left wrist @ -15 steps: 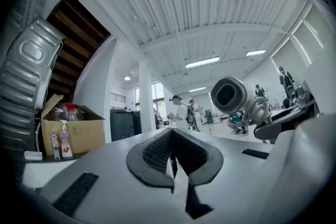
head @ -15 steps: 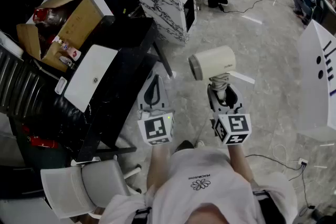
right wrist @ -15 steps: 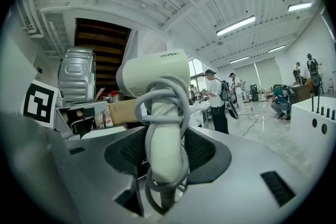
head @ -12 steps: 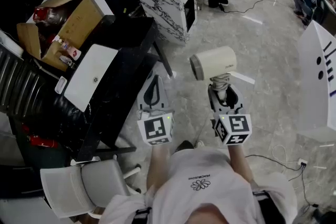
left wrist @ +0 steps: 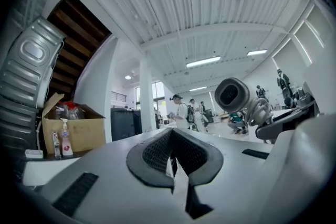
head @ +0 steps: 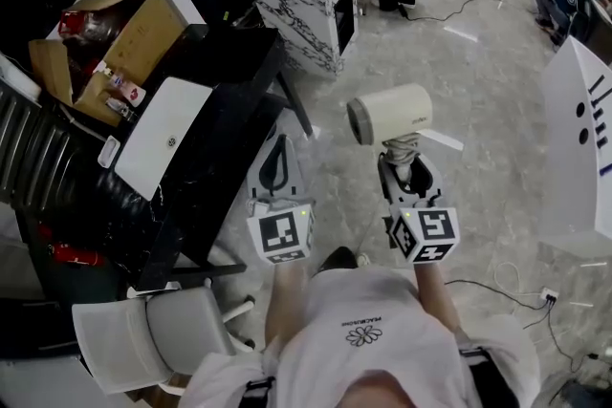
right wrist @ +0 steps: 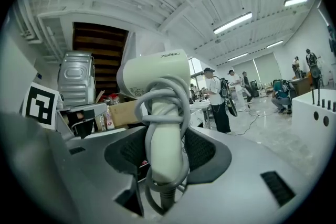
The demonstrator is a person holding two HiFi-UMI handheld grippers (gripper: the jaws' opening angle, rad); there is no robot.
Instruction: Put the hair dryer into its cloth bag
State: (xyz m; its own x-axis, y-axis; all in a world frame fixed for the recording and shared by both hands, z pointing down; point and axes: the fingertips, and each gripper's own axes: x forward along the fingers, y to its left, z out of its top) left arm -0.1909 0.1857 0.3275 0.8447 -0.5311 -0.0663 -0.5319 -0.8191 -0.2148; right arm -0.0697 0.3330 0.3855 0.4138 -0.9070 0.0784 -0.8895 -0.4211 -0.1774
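The hair dryer (head: 387, 113) is up in the air over the floor, clamped by its handle in my right gripper (head: 405, 169). Its cream barrel lies level above the jaws, with the round mouth facing my left side. Its grey cord (right wrist: 180, 93) is looped round the handle. In the right gripper view both dark pads press on the handle and the loops, which hold the jaws wide. My left gripper (head: 275, 162) grasps nothing: its jaws are pinched together, pads meeting, and it points level beside the right one, a little apart from it. In the left gripper view the dryer's mouth shows off to the right. On my left stands a black table (head: 229, 100), its near edge just beside the left gripper, with a white flat panel (head: 163, 137) lying on it. Beyond that is an open cardboard box (head: 115, 43) with bottles by it. A marble-patterned cabinet (head: 308, 3) stands further ahead on the grey floor (head: 478, 100), and a grey chair (head: 153, 336) sits close at my left side.
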